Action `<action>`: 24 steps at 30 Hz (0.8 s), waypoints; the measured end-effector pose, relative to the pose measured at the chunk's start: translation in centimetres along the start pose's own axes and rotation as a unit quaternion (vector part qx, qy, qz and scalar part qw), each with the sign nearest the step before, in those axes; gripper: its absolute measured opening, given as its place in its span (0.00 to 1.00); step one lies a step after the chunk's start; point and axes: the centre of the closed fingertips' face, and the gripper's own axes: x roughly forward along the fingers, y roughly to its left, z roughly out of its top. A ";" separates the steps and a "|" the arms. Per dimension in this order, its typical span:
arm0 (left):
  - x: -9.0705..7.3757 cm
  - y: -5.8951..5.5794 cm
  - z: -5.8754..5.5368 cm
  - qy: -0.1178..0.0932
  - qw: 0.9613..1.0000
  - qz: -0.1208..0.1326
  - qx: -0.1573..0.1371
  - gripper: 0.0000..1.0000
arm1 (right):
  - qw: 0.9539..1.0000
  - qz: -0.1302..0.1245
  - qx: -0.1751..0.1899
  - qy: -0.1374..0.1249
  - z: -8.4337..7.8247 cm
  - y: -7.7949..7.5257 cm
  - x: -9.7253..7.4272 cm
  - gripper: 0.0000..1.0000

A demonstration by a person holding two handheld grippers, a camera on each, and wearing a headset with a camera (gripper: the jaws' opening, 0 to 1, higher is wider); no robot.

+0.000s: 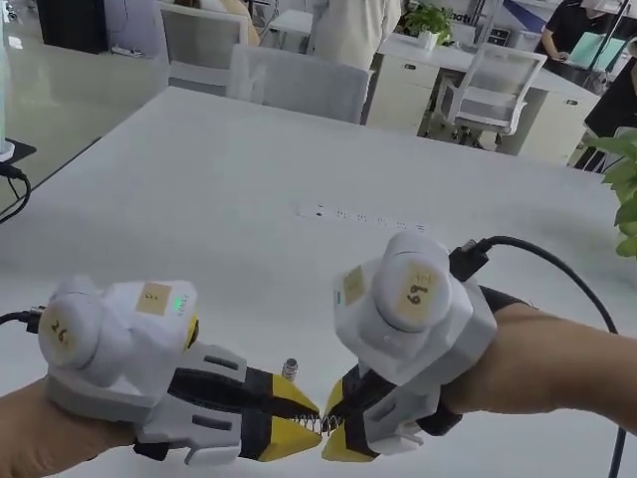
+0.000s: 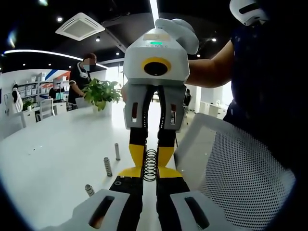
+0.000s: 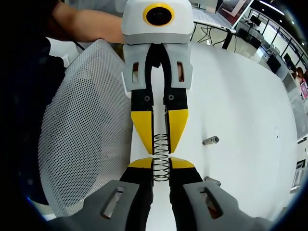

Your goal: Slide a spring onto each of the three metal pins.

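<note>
Your left gripper and right gripper, tip to tip above the surface, each clench 1 end of a thin spring, likely light and bendy; pinch end coils gently.

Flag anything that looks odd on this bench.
One spring is clamped at both ends at once, the left gripper and right gripper meeting tip to tip. Otherwise nothing looks spilled or damaged; the pins stand upright.

Long white table, socket strip set in its top. Grey chair at table's far edge. Beyond table: white mesh chair, potted plant, glossy pale floor. Above table: ceiling strip light, square vent.
</note>
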 end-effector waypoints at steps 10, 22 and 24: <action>0.0 0.3 0.0 -0.001 1.000 0.005 0.002 0.02 | 1.000 -0.005 0.004 -0.002 0.2 -0.4 -0.1 0.09; -0.2 0.4 0.1 -0.001 1.000 0.007 0.011 0.03 | 1.000 -0.005 0.009 -0.003 0.3 -0.5 -0.4 0.08; -0.1 0.3 0.0 0.002 1.000 0.005 0.013 0.03 | 1.000 -0.005 0.009 -0.003 0.3 -0.5 -0.4 0.08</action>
